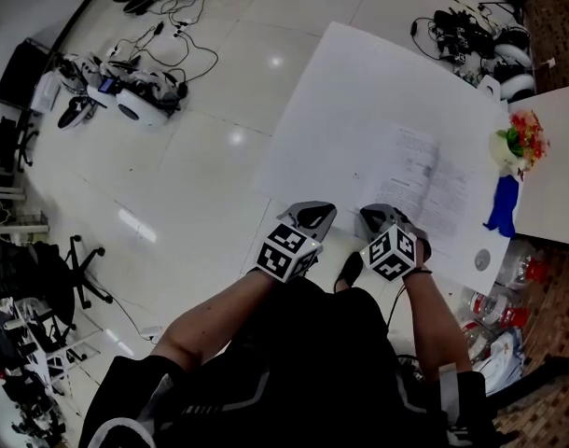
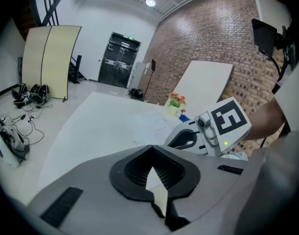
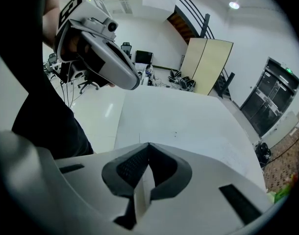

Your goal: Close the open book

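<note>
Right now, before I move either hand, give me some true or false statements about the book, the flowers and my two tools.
The book lies open on the white table. True.
The flowers stand on the floor. False: they stand on the white table, near its edge.
The left tool has its jaws wide apart. False: they are together, with nothing held.
The right tool is nearer the book than the left tool. True.
</note>
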The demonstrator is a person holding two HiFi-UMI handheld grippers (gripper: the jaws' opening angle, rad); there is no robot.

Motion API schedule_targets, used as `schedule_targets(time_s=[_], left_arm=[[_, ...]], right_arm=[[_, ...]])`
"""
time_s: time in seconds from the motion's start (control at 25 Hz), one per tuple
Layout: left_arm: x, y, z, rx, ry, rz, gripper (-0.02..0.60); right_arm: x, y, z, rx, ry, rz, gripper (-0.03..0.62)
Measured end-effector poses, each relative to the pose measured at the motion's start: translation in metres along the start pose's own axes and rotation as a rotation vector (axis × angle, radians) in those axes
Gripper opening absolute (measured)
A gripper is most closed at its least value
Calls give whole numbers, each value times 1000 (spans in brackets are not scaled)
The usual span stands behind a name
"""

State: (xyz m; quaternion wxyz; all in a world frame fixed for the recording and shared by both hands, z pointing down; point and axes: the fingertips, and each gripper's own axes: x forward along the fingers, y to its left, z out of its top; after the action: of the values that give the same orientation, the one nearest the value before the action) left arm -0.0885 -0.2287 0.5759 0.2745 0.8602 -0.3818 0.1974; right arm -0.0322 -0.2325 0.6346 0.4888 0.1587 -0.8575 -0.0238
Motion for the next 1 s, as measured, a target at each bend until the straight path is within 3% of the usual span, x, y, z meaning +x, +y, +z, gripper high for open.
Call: schedule_targets(time_s=[0.48,1.0], left_arm=[[2,-15,19,29,-28,-50,-6],[20,-51,27,111,-1,-132,-6]], right_arm=[[-61,-15,13,168,-165,-217,0],[-125,-43,-39,379,-225,-476,-2]])
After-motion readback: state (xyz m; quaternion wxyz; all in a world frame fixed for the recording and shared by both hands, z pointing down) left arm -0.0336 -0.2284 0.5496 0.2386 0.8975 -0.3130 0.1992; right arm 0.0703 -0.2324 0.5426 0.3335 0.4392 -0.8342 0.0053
